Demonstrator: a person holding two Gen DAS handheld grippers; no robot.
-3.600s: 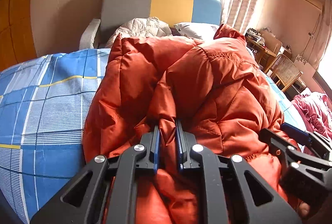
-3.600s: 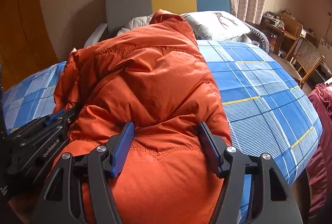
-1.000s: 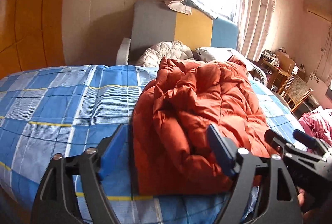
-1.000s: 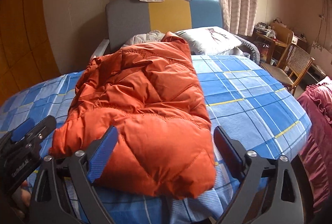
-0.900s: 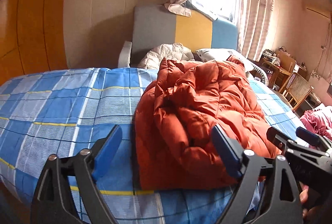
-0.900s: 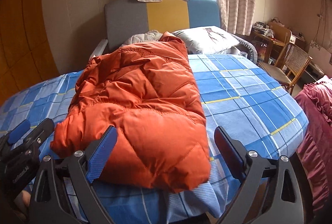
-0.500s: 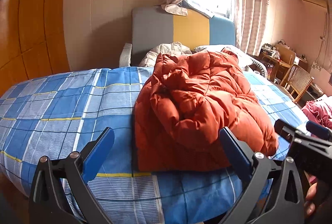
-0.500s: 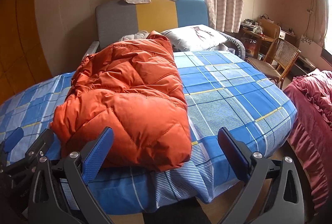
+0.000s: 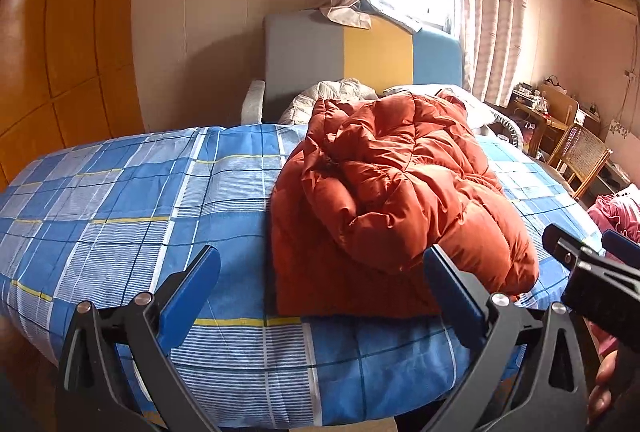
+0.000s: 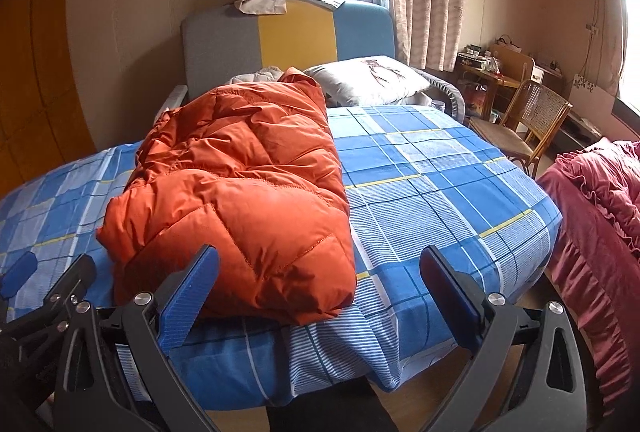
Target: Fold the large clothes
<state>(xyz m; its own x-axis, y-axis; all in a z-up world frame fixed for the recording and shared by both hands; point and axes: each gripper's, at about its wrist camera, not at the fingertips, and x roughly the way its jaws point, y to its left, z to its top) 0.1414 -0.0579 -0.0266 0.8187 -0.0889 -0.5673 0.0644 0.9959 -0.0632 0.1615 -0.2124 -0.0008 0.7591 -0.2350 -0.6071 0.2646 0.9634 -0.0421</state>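
Left wrist view: one orange down jacket (image 9: pixel 396 199), folded into a puffy bundle, lies on one bed (image 9: pixel 120 199) covered with a blue checked sheet. The jacket's long axis runs from the near edge of the bed toward the three-coloured headboard (image 9: pixel 360 59), its broad folded end nearest the camera and its narrower end pointing at the headboard. The left gripper (image 9: pixel 318 284) shows two blue-padded fingers (image 9: pixel 192 296) spread wide with nothing between them; they have just been opening and stand clear of the jacket, short of the near edge of the bed. The right gripper (image 9: pixel 592 272) enters at the right edge of the frame, with part of a hand (image 9: pixel 604 388) below it. One cane chair (image 9: pixel 580 159) stands beyond the bed at right. Right wrist view: the same single jacket (image 10: pixel 240 199) occupies the left half of the bed (image 10: pixel 440 191), long axis again running near edge to headboard (image 10: pixel 288 43), one pillow (image 10: pixel 368 79) just beside its far end. The right gripper (image 10: pixel 318 284) has two fingers (image 10: pixel 448 296) set wide apart, empty, having just been opening, and apart from the jacket. The left gripper (image 10: pixel 48 292) is at the lower left. One cane chair (image 10: pixel 528 119) and one dark red ruffled cover (image 10: pixel 600 216) lie to the right of the bed.
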